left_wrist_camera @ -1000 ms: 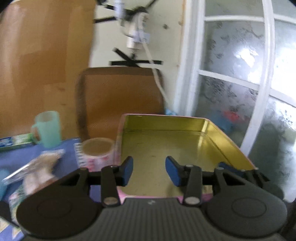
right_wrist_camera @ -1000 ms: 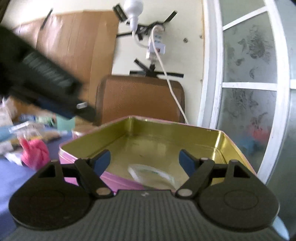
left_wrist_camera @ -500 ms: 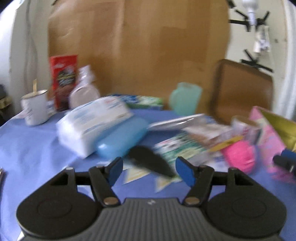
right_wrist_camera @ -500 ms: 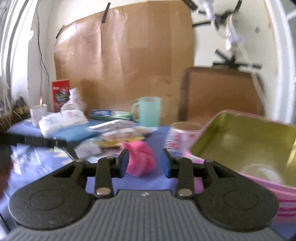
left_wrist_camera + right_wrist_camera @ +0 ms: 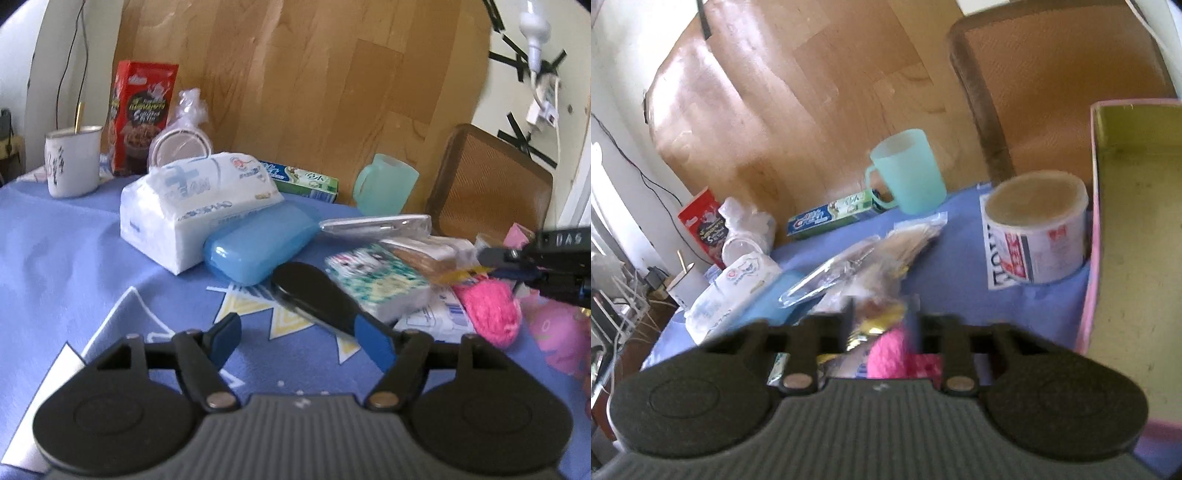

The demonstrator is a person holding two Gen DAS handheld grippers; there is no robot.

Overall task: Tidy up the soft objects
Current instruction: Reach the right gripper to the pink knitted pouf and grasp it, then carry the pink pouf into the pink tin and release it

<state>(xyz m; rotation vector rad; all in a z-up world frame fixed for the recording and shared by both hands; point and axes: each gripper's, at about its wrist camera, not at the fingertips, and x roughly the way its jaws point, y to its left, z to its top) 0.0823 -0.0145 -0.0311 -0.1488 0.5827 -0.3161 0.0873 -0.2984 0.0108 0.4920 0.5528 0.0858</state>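
We start with the worktop [image 5: 74,258], blue-clothed and crowded, and the pink-walled tin [image 5: 1137,258] with its yellow inside, which lies just to the right of the right gripper [image 5: 882,332] and close beside it. Ahead of the left gripper [image 5: 303,339] sits the white tissue pack [image 5: 192,206], and leaning against it the blue case [image 5: 258,243], both up and to the left of that gripper's jaws. Nearer, a black paddle-shaped thing [image 5: 314,295] lies slantwise, running down to the left gripper's right-hand finger; we cannot tell what it is.

The thing we judge to be the one in hand is the pink fuzzy ball [image 5: 487,306]. From the left gripper it lies far off to the right and a little ahead, well outside its span. From the right gripper it is right at the jaws: in that wrist view the pink sits low between the two fingers [image 5: 886,354], with a crinkled gold-and-clear packet [image 5: 879,321] just above it.

The left jaws have just been opening and stand about half open with nothing between them. The right jaws have just been closing and are nearly together; the blur leaves us unable to tell whether they pinch the ball, the packet, or neither.

We judge the right hand far the nearer, and the tin lies to its right.
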